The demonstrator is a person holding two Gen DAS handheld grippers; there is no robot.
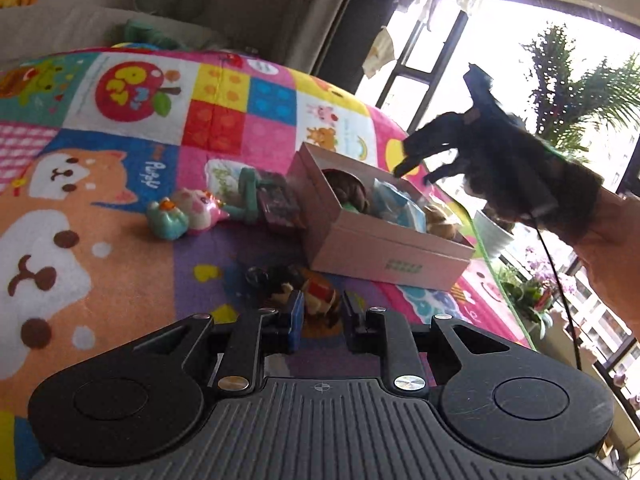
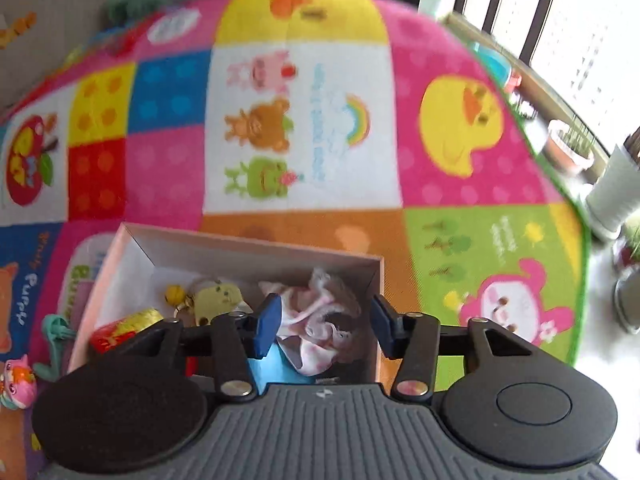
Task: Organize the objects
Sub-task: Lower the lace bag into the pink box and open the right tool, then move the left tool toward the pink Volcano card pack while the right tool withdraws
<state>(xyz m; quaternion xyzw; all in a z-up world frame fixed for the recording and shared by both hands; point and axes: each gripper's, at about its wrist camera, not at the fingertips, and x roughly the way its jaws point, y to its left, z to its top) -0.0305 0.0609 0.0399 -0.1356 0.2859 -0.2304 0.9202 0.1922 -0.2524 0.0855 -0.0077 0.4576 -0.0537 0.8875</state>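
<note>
A pink box (image 1: 384,258) lies on the colourful play mat (image 1: 100,184) and holds several small toys. My left gripper (image 1: 320,314) is shut on a brown and red toy figure (image 1: 318,300), low over the mat in front of the box. My right gripper (image 2: 326,326) is open and empty above the box (image 2: 132,246), over a pink-white crumpled toy (image 2: 320,312). It shows as a dark shape (image 1: 472,148) above the box in the left wrist view. A yellow plush (image 2: 218,300) and a red-gold toy (image 2: 124,326) lie in the box.
Left of the box lie a pink pig toy (image 1: 200,210), a mint-green toy (image 1: 168,220), a teal ring toy (image 1: 248,196) and a dark purple packet (image 1: 280,204). A sofa (image 1: 120,12) stands behind the mat. Plant pots (image 2: 612,188) stand by the window at the right.
</note>
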